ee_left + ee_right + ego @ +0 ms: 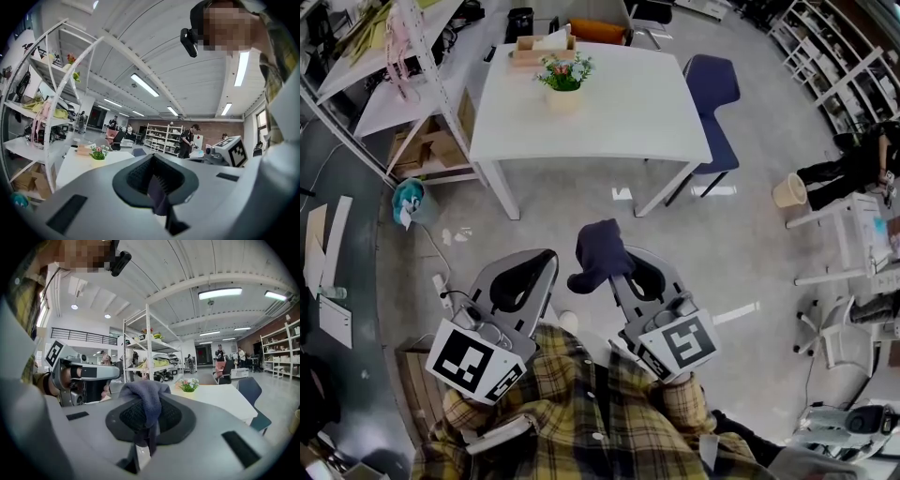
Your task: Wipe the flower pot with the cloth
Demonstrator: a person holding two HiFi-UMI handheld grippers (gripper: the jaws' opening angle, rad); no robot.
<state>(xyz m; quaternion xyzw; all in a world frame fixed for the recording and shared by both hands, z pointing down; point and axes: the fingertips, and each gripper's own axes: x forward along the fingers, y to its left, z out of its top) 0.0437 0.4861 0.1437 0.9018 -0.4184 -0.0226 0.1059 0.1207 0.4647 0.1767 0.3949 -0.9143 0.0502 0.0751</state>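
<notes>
A small flower pot [563,79] with green leaves and pink blooms stands at the far side of a white table [609,122], well ahead of both grippers. It also shows in the left gripper view as the flower pot [98,154] and in the right gripper view as the flower pot [189,386]. My right gripper [623,269] is shut on a dark blue cloth [600,253], which bunches over the jaw tips; the cloth [145,397] hangs down between my right gripper's [145,423] pads. My left gripper [525,279] is shut and holds nothing, as the left gripper [157,183] view confirms.
A wooden box [541,49] lies behind the pot. A blue chair [713,98] stands at the table's right side. A white shelf rack [403,66] with cardboard boxes [431,150] is at the left. A beige bucket [788,190] sits right. People stand in the far background.
</notes>
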